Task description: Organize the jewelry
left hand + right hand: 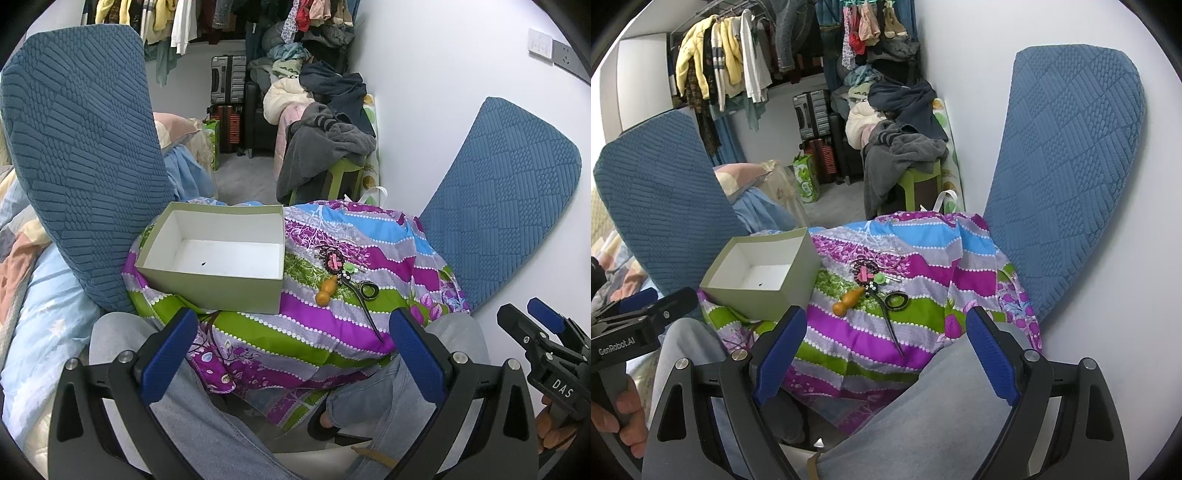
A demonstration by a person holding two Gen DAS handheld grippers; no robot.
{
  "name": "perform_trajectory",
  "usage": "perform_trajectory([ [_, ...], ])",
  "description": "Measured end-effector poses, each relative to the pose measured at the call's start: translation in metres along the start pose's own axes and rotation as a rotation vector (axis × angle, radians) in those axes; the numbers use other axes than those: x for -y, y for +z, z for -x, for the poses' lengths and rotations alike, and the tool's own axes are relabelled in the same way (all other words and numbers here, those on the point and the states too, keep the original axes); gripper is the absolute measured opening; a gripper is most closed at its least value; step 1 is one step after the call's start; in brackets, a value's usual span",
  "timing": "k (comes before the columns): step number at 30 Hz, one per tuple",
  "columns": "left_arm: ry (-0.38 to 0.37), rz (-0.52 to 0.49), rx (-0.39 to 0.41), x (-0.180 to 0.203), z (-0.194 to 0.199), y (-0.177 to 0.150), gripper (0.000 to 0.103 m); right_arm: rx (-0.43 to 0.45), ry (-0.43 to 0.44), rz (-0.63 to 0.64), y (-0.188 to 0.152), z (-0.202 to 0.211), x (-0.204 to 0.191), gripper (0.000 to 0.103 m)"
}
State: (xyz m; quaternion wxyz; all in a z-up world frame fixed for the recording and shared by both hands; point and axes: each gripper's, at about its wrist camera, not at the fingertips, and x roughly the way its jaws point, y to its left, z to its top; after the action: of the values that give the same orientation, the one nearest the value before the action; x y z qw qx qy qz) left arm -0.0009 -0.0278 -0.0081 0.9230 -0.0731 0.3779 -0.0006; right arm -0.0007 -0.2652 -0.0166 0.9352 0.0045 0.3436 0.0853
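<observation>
- Jewelry lies in a small heap (341, 267) on the striped cloth (332, 332) covering our worktop, to the right of the box (214, 254) and apart from it.
- We see an orange gourd charm (325, 291) at the near left of the heap, a beaded piece with a pink clip (866, 271) behind it, and a dark ring (895, 300) with a long cord trailing toward us.
- We find the pale green box open at the top, its white interior bare but for one tiny dark speck.
- Our left claw (293, 354) hovers spread wide, gripping nothing, low over our knees before the cloth.
- Our right claw (886, 356) is likewise spread wide and unladen, facing the heap from short of it.
- We see blue cushions (1067, 166) standing at either side.
</observation>
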Motion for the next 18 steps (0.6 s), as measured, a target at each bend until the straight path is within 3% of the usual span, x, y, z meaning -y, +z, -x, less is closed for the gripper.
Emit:
perform_trajectory([
  [18,-0.003,0.024,-0.026,-0.009,-0.012,0.006,0.103,0.014,0.017,0.011,0.005,-0.013,0.000,0.087],
])
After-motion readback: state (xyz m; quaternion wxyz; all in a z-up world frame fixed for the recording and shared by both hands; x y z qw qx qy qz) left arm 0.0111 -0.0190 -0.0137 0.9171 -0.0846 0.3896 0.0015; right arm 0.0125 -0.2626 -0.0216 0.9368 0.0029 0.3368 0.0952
